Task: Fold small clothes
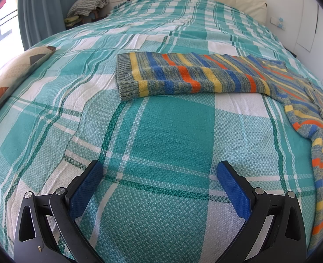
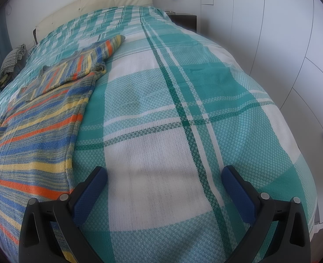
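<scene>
- Blue-padded left tongs [image 1: 159, 175] fill the near edge of the left wrist view, spread wide and grasping nothing; they hover over bare bedspread [image 1: 172, 127], well short of the garment
- Right tongs [image 2: 164, 180] likewise stand released and empty; their left pad sits just beside the sweater's side edge, though I cannot tell whether it touches
- Striped knit sweater [image 1: 183, 76], in blue, orange, yellow and grey, lies flat on the bed; one sleeve [image 1: 152, 77] stretches out sideways with its ribbed cuff nearest the left tongs; the other sleeve [image 2: 109, 46] points toward the headboard [image 2: 95, 2]
- Spread flat like this, the sweater looks ready for folding, probably sleeves inward first; no fold seems made yet
- Patterned pillow [image 1: 14, 70] rests at the bed's left edge, clear of the work
</scene>
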Motion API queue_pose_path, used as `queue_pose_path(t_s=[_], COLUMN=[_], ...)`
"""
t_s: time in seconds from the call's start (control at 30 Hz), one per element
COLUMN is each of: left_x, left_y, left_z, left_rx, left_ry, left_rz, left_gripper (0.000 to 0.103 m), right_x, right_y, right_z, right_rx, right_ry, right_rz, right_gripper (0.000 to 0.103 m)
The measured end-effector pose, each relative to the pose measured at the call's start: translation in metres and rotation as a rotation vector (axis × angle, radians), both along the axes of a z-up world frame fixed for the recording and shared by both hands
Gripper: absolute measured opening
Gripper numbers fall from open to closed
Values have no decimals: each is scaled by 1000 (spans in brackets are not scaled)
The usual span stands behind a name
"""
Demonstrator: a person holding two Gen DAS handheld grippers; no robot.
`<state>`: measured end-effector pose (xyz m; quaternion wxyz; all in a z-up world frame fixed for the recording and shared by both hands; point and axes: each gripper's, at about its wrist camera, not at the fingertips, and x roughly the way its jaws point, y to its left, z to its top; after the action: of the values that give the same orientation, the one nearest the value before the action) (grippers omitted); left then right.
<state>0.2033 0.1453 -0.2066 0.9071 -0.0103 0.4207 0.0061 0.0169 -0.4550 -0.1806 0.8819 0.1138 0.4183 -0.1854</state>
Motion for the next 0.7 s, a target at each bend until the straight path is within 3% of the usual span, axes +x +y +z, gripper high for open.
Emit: queue_pose_path(t_s=[0.7], left_x=[0], left_y=[0], left_z=[1], left_rx=[4], left_ry=[-2], left_rz=[1], left_gripper=[103], right_x=[0], right_y=[-1], right_z=[1], right_rx=[-1], right_ry=[-1], right_rz=[0], right_gripper=[103])
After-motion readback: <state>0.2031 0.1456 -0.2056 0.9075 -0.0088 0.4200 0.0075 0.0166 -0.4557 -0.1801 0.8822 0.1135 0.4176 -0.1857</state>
